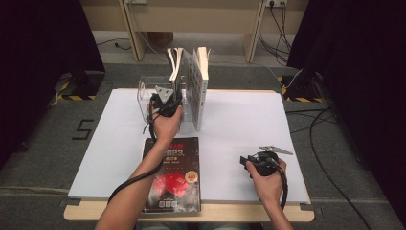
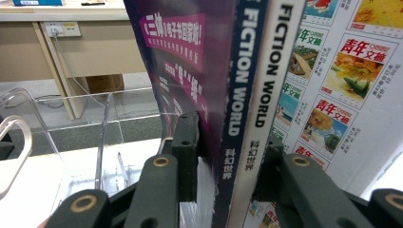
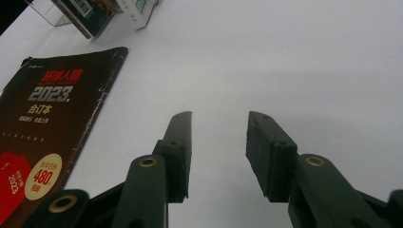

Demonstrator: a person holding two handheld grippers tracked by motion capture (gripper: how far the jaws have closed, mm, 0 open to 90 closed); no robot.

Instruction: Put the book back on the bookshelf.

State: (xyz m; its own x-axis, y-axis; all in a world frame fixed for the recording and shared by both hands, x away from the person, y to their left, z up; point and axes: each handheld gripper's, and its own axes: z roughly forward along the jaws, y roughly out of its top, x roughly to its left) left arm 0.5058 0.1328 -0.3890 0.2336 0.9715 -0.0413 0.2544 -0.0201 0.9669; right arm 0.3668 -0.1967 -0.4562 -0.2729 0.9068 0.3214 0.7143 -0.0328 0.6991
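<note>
Two "Fiction World" magazines [image 2: 247, 95], one with a purple cover and one with a white spine, stand upright in a clear plastic rack [image 1: 143, 88] at the table's far side. My left gripper [image 1: 167, 103] reaches in level, one jaw on each side of the pair, and both pads lie against the covers. Just right of them stands a white magazine [image 1: 201, 86] printed with a grid of small cover pictures [image 2: 342, 71]. My right gripper [image 3: 218, 142] rests low over the white table top [image 1: 239, 120] near the front right, open, with nothing between its jaws.
A thick black "2023" book [image 1: 172, 172] lies flat at the front edge, under the left forearm, and its cover [image 3: 47, 142] lies left of the right jaws. The rack's clear dividers [image 2: 102, 137] stand left of the held magazines. Cables trail on the floor at the right.
</note>
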